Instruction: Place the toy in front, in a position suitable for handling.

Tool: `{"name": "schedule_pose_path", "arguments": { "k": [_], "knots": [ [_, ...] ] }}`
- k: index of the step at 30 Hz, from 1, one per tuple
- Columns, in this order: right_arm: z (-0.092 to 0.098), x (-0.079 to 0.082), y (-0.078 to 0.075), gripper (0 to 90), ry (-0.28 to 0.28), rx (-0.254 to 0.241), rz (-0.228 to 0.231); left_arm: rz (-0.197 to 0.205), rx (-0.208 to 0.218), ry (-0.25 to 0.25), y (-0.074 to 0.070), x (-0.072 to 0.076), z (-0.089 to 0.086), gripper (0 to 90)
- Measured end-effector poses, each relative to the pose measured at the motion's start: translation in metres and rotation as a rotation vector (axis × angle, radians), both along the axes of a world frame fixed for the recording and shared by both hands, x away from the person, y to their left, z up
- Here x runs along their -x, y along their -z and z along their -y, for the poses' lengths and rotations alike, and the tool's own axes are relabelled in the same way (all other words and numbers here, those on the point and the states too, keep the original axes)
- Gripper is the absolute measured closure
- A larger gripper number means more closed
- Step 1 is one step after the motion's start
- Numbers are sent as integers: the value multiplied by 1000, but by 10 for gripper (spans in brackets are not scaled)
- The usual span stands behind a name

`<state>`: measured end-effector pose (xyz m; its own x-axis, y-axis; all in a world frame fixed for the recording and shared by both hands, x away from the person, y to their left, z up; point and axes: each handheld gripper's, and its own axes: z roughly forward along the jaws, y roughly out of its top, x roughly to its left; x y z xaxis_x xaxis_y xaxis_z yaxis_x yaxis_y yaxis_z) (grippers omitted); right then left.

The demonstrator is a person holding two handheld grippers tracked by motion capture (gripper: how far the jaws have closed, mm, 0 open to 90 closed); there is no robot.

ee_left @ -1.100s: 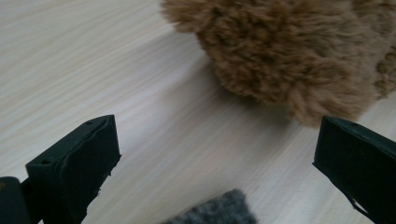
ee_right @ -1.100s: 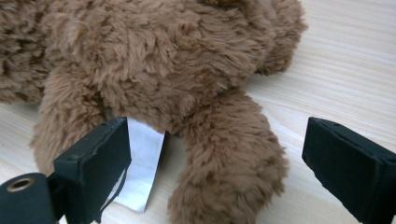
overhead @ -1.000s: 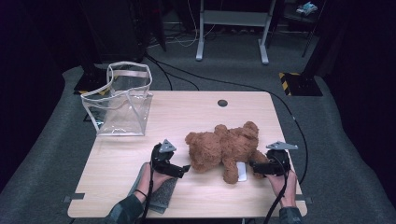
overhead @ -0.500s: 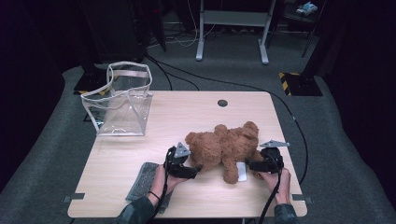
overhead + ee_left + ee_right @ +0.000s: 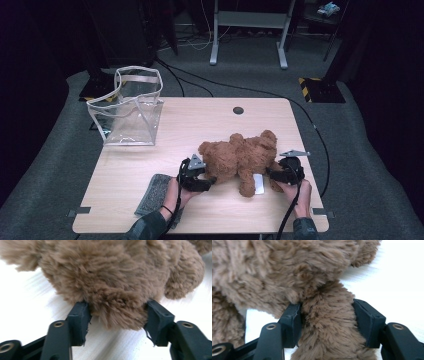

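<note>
- Both claws have just been closing: my left gripper (image 5: pixel 206 182) squeezes the teddy bear (image 5: pixel 240 157), my right gripper (image 5: pixel 272 173) pinches its limb.
- Grab done; lifting toward the clear bag (image 5: pixel 127 107) is left, I judge.

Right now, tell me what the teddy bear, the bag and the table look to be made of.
Teddy bear: soft brown plush, going by its long shaggy matte pile. Bag: probably clear flexible plastic with pale trim; the table shows through its walls. Table: light wood-look top with faint grain, perhaps laminate.

A clear plastic tote bag with pale trim (image 5: pixel 131 111) stands upright at the light wooden worktop's (image 5: pixel 200 125) far left corner; a grey textured cloth (image 5: pixel 154 192) lies at its near edge.
</note>
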<state>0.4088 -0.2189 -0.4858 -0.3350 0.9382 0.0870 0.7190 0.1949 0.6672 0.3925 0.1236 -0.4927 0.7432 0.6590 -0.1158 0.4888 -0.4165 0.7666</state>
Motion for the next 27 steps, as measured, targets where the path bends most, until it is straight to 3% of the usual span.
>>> {"name": "schedule_pose_path", "arguments": {
  "k": [2, 6, 13, 20, 22, 25, 27],
  "knots": [
    [1, -3, 1, 369, 8, 3, -3, -7, 7, -6, 0, 0, -1, 428],
    [2, -6, 4, 398, -2, -7, -8, -5, 3, -1, 1, 0, -1, 455],
    [3, -6, 7, 548, -35, -10, -9, -19, 15, 22, 3, -2, -1, 620],
    [4, -4, 8, 673, -47, -49, -16, -29, 44, 35, 4, -5, -4, 743],
    [5, -3, 8, 702, -72, -39, 11, -18, 47, 39, 4, -5, -5, 765],
    [4, -2, 8, 700, -72, -39, 18, -22, 53, 34, 4, -5, -5, 773],
    [4, -3, 8, 648, -63, -40, 10, -23, 56, 36, 4, -5, -6, 764]
  ]
}}
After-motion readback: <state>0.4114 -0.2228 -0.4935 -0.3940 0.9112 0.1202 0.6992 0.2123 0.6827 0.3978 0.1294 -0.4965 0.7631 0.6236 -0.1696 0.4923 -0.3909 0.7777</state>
